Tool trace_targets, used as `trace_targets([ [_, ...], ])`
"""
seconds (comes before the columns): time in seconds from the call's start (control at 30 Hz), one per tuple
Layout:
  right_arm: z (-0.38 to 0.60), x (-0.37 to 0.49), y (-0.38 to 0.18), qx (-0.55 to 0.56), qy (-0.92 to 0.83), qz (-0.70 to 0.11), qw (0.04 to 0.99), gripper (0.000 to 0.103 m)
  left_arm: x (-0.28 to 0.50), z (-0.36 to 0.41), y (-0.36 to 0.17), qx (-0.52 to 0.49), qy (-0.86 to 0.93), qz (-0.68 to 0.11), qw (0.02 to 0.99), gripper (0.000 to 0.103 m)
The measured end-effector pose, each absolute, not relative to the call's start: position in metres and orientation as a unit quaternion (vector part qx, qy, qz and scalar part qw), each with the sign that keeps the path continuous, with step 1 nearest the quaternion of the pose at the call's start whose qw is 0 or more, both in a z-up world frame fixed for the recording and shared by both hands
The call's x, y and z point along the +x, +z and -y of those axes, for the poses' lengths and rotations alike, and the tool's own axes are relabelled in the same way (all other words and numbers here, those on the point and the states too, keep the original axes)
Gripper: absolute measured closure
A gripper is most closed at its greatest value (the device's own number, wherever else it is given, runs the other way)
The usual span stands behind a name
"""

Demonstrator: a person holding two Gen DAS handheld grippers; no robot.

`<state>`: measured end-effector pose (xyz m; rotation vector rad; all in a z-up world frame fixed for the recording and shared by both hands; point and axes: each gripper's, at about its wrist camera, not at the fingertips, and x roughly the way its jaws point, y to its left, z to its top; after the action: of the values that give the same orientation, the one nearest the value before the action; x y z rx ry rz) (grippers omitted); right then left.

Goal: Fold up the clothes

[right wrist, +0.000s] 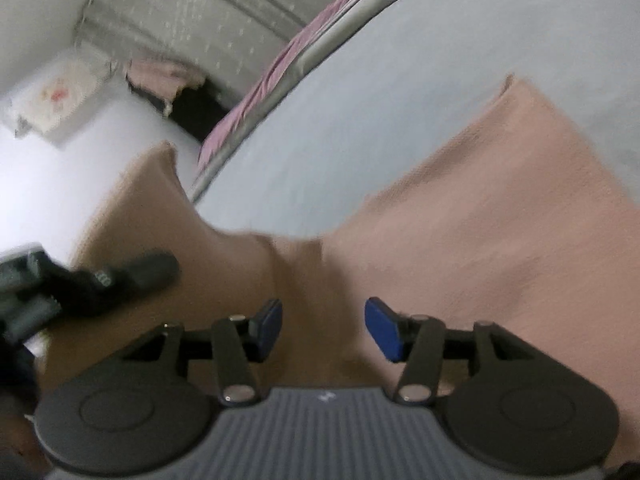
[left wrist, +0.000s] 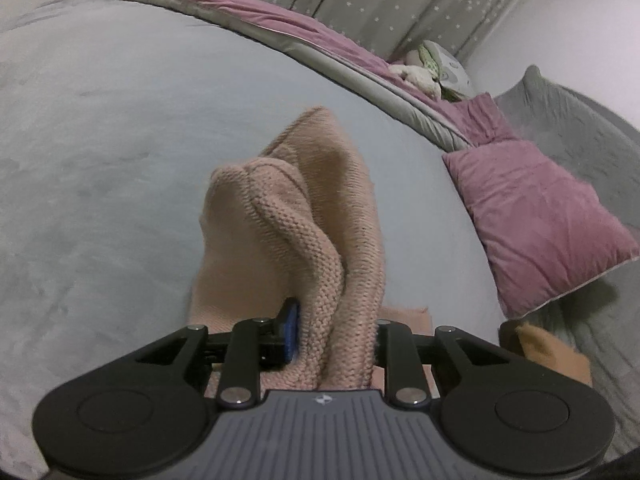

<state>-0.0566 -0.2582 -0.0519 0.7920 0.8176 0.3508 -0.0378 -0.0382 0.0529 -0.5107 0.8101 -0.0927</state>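
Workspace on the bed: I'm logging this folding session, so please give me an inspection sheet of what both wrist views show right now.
Surface: pale blue-grey bedspread, smooth, bare around the garment.
Job's things: pink knitted sweater, one bunched part lifted, the rest spread flat.
Clutter: mauve velvet cushion beside the sweater; soft toy at the bed's far edge.
Grippers: left gripper shut on the sweater; right gripper open over the flat knit, blue pads apart.
Cables: nothing seen.
Surroundings: grey star-print curtain, mauve and grey quilt, white wall; right view blurred.
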Motion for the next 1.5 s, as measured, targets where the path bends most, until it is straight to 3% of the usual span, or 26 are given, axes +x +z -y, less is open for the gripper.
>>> trace_targets([
  [0.3,0.324,-0.065,-0.050,0.464,0.140,-0.334,0.809,0.042,-0.042,0.094,0.030,-0.182,-0.048,-0.404,0.895,0.078],
  [0.5,0.348,-0.049,-0.075,0.519,0.120,-0.324,0.782,0.033,-0.048,0.129,0.010,-0.106,-0.052,-0.407,0.906,0.068],
  [0.63,0.351,-0.039,-0.090,0.540,0.119,-0.324,0.768,0.031,-0.057,0.146,0.000,-0.071,-0.081,-0.403,0.909,0.052],
  [0.87,0.357,-0.023,-0.109,0.558,0.139,-0.330,0.749,0.027,-0.064,0.139,-0.007,-0.105,-0.186,-0.388,0.896,0.022],
  [1.4,0.342,-0.039,-0.074,0.453,0.168,-0.314,0.817,0.032,-0.085,0.073,0.021,-0.162,-0.351,-0.357,0.850,0.022],
  [1.5,0.336,-0.048,-0.062,0.433,0.185,-0.305,0.828,0.033,-0.087,0.050,0.028,-0.163,-0.356,-0.344,0.853,0.027],
])
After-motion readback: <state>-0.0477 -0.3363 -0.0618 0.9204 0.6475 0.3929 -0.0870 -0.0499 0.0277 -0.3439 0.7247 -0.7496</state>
